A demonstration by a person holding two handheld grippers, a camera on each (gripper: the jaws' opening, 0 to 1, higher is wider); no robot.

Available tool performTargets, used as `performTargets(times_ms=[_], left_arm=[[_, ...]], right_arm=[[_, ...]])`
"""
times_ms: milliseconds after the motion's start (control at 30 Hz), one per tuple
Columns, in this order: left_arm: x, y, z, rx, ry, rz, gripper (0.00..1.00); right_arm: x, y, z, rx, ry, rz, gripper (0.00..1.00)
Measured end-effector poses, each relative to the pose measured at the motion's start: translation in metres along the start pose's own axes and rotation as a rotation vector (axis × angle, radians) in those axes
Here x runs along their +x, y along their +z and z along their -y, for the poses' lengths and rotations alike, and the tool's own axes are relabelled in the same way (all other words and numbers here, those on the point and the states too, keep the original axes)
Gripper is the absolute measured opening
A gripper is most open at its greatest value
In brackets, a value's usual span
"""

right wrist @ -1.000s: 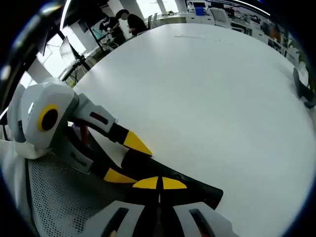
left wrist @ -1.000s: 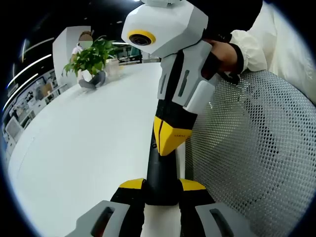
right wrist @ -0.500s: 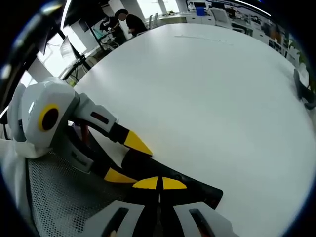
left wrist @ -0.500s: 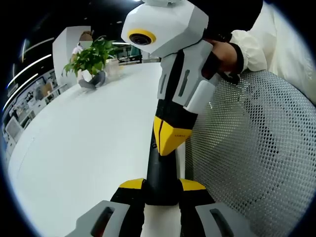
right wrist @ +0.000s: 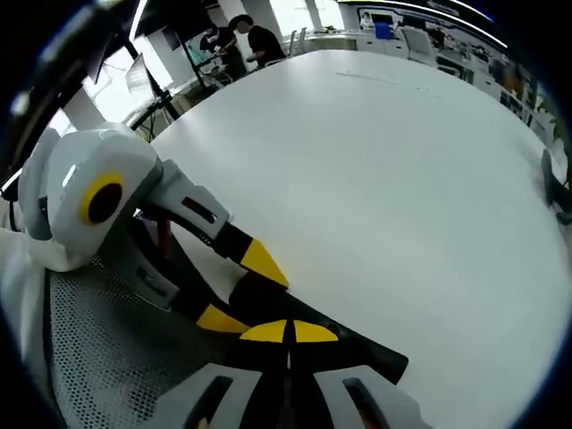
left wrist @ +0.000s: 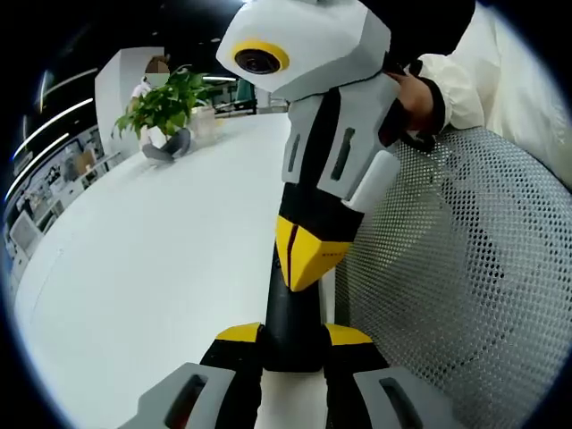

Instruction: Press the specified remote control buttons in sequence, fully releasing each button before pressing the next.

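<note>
A: Where the left gripper view looks along its own jaws, what sits between them?

B: A black remote control (left wrist: 290,317), pinched at its near end by the left gripper (left wrist: 291,344), whose yellow-tipped jaws press against both sides of it. It lies at the near edge of the white table (left wrist: 152,268), just beside a grey mesh chair back (left wrist: 456,286).

A: And the other claw?

B: The right gripper (left wrist: 304,259) comes down from above with its yellow tips pressed together, right at the remote's upper face. A hand (left wrist: 411,94) in a cream sleeve holds its grip. A potted plant (left wrist: 165,107) stands at the far edge.

A: Now the right gripper view?

B: The right gripper (right wrist: 288,332) shows its two yellow tips touching, over the remote control (right wrist: 357,350), which lies near the table (right wrist: 384,179) edge. The left gripper (right wrist: 234,288) enters from the left, its jaws either side of the remote. Mesh (right wrist: 107,357) fills the lower left.
</note>
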State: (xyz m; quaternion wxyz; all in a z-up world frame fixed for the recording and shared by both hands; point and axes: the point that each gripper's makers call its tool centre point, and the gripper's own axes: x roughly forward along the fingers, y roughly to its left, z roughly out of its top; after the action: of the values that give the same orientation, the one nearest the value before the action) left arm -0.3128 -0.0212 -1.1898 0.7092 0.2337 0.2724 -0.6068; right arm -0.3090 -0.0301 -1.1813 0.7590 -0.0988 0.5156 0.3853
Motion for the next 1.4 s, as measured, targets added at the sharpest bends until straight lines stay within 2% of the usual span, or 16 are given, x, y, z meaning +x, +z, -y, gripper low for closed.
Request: performTargets(times_ms=[633,833,900,1000,1100,1300,1400], left_arm=[[-0.0003,0.0002,0.0003,-0.007,0.005,0.003,0.25],[0.0010,0.0012,0.0001,-0.017,0.013,0.004,0.26],[0.0028,0.0028,0.0007,-0.016,0.016,0.006,0.26],[0.0037,0.0029,0.0007,-0.015,0.014,0.010,0.26],[0.0030,0.0031,0.0012,-0.014,0.015,0.012,0.26],[0.0022,0.0033,0.0020,-0.013,0.015,0.013,0.26],[0.0020,0.0036,0.0026,-0.014,0.015,0.013,0.26]], right_arm=[[0.0012,-0.0003,0.0002,-0.072,-0.038,-0.010,0.00],[0.0015,-0.0009,-0.0003,-0.124,-0.045,-0.008,0.00],[0.0013,-0.0006,0.0001,-0.112,-0.044,-0.008,0.00],[-0.0001,-0.0005,0.0011,-0.049,-0.027,0.015,0.00],[-0.0005,-0.0006,0.0012,-0.007,-0.014,0.004,0.00],[0.0002,-0.0047,-0.0054,-0.039,-0.015,-0.018,0.00],[0.0010,-0.0043,-0.0050,-0.093,-0.040,-0.019,0.00]])
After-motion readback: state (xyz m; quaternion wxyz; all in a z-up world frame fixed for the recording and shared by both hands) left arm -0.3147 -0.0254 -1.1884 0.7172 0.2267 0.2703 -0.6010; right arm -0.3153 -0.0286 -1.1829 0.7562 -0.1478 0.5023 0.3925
